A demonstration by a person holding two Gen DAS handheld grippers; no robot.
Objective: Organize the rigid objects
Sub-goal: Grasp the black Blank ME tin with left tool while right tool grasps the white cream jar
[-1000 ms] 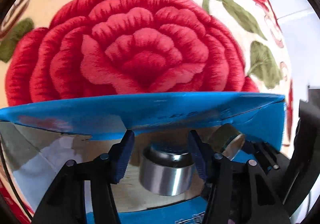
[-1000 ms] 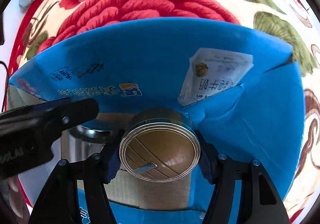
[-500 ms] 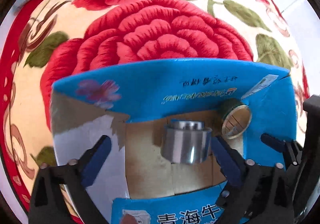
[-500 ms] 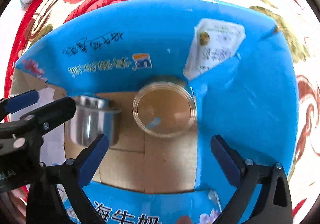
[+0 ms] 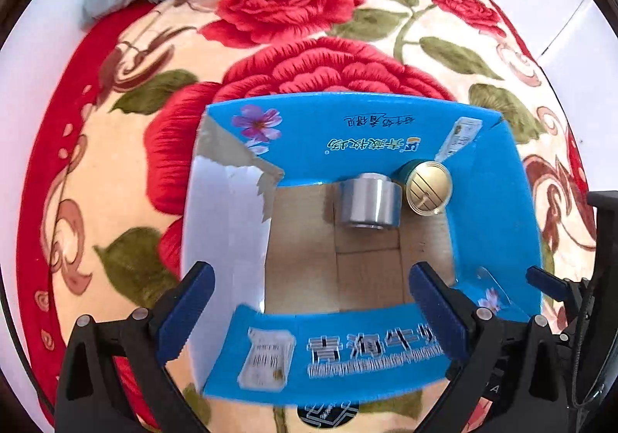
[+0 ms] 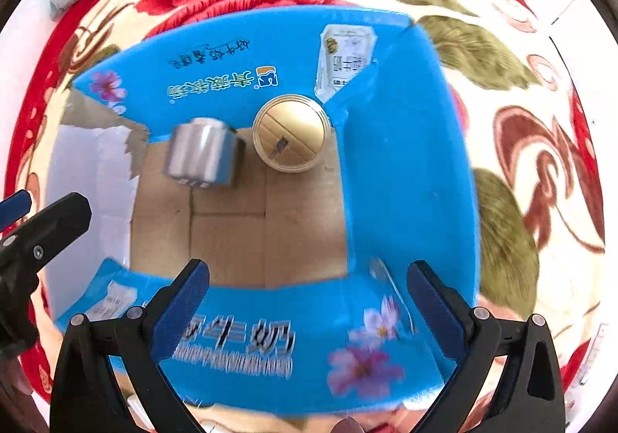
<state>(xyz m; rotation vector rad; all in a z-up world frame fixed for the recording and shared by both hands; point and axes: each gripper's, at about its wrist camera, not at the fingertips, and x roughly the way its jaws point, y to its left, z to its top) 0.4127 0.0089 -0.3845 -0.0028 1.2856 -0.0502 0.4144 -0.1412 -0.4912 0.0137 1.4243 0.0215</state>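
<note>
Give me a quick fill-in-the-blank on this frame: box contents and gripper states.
1. The steel cup and the gold-lidded can both sit inside the ____ cardboard box.
2. The left gripper holds ____.
3. The right gripper has its jaws ____.
4. The box rests on a blanket patterned with red ____.

Missing words: blue; nothing; open; roses

Near flap of blue carton point(image 6: 270, 348) motion-blurred in right wrist view, print unreadable; steel cup point(image 6: 202, 155) smeared, rim detail lost; gold-lidded tin point(image 5: 426, 187) side mostly hidden behind own lid; dark round object point(image 5: 328, 415) cut off by bottom edge in left wrist view, identity unclear.
</note>
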